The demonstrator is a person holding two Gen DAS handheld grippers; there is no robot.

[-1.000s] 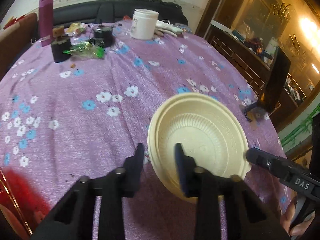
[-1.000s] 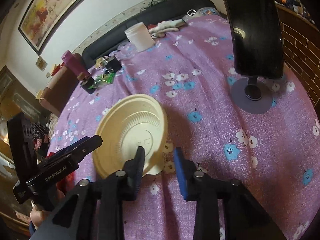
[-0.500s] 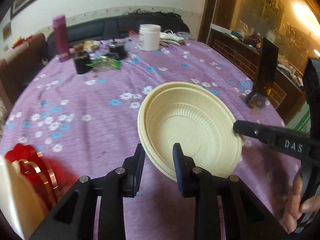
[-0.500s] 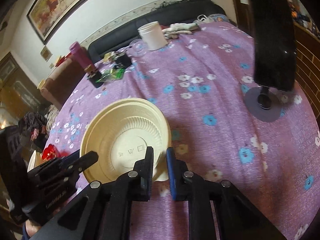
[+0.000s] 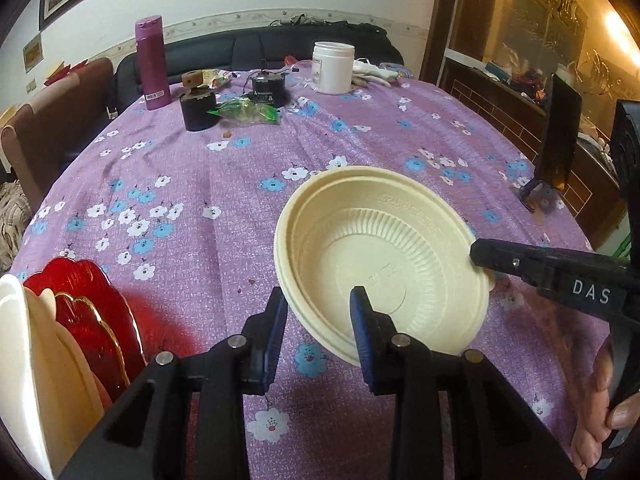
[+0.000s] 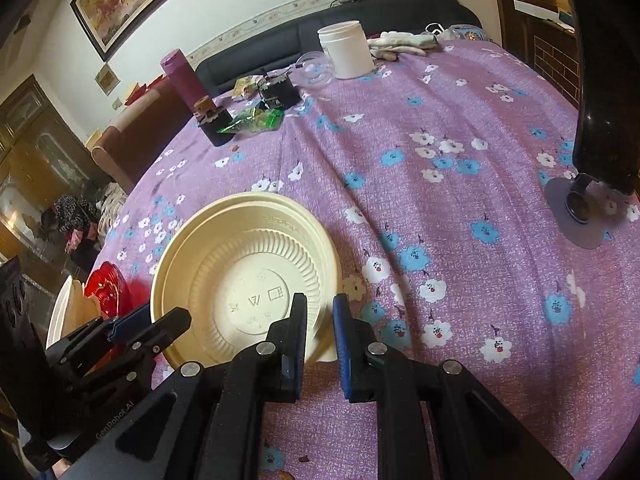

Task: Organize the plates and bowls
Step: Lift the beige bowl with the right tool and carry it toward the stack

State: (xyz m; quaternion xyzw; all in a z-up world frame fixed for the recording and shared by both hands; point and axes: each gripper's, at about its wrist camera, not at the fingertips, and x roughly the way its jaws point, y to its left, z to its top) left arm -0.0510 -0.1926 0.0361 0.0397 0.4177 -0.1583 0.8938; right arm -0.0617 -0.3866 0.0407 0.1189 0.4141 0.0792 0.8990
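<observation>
Now right gripper (image 6: 320,320) clamps bowls (image 6: 240,264) — left gripper (image 5: 318,320) loosening

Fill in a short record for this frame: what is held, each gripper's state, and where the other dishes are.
held item: cream bowl, tilted over the purple tablecloth
right gripper: shut on the bowl's rim, fingers just closed
left gripper: rim between its fingers, just opening; grip unclear
other dishes: red plate, white plate, standing on edge at left
</observation>
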